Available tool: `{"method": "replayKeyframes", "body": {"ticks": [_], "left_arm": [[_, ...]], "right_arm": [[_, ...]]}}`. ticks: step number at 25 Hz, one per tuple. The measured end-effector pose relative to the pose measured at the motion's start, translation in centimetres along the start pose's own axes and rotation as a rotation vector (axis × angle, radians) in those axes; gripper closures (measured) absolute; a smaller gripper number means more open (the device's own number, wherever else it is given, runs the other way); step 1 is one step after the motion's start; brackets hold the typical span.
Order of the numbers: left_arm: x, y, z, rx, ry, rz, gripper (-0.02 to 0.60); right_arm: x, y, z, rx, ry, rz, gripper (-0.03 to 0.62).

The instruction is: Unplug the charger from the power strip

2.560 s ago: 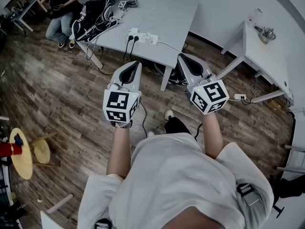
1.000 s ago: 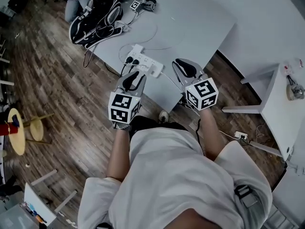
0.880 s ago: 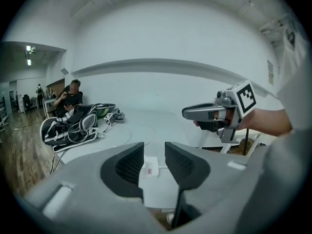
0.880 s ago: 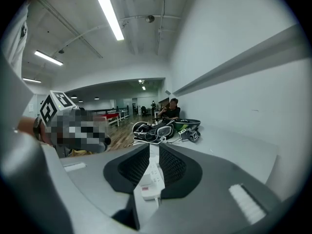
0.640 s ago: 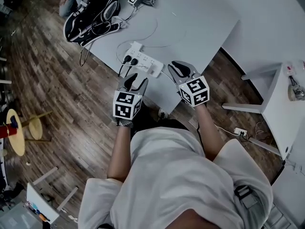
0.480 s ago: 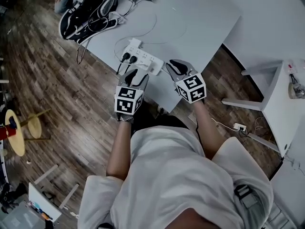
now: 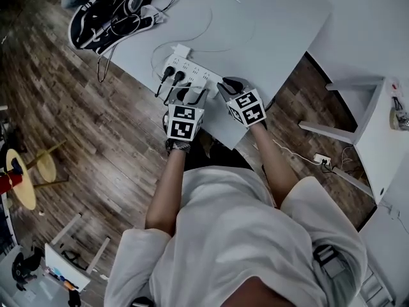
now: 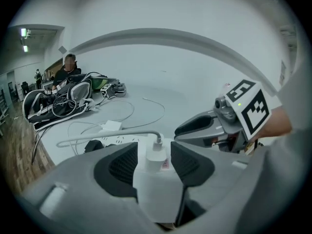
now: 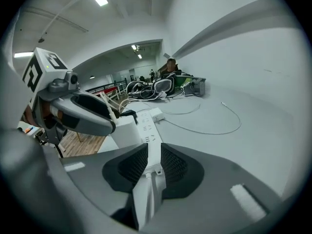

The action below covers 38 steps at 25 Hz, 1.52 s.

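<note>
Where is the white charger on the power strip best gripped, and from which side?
Take the charger by its two flat side faces, below the cable on its top. It stands upright in the power strip, so come from above the table's near edge. The left gripper, its jaws just opened wider, straddles it.

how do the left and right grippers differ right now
The left gripper straddles the white charger; the right gripper straddles the near end of the power strip. The left gripper's jaws have just been opening and stand wider than the right gripper's. Both point down at the table, jaws apart around something white.
</note>
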State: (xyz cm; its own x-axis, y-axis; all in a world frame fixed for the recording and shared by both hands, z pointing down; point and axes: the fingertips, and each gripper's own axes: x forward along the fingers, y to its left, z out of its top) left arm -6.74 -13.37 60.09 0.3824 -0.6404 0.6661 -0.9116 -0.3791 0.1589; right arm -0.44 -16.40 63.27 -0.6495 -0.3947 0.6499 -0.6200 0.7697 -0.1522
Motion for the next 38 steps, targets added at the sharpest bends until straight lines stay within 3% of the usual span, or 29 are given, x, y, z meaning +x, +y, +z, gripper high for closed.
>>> {"method": "replayKeyframes", "body": {"ticks": [8,10,14,21,26,29,38], "left_arm": [[2.5,0.5,-0.8,0.003,0.017,0.026,0.379],[2.8,0.5,-0.7,0.004,0.007,0.027,0.42],[3.0,0.4,-0.4,0.002,-0.003,0.048,0.431],[3.0,0.7,-0.3,-0.057,-0.015,0.029,0.431],[3.2,0.2,0.0,0.096,0.009,0.092,0.439],[3.3,0.1,-0.1,0.113,0.024,0.095,0.439],[3.0,1.1,0.0,-0.097,-0.022,0.013,0.434]], "right_arm": [[2.1,-0.6,-1.7,0.055,0.019,-0.019,0.53],[2.1,-0.8,-1.6,0.081,0.006,-0.03,0.537],[2.1,-0.8,-1.7,0.092,0.007,-0.035,0.542],[2.1,-1.0,-1.7,0.101,0.002,-0.024,0.548],[2.0,-1.0,-1.6,0.134,-0.005,-0.021,0.549],[2.1,-1.0,-1.6,0.135,-0.006,-0.024,0.549],[2.1,-1.1,-1.6,0.153,-0.013,-0.003,0.553]]}}
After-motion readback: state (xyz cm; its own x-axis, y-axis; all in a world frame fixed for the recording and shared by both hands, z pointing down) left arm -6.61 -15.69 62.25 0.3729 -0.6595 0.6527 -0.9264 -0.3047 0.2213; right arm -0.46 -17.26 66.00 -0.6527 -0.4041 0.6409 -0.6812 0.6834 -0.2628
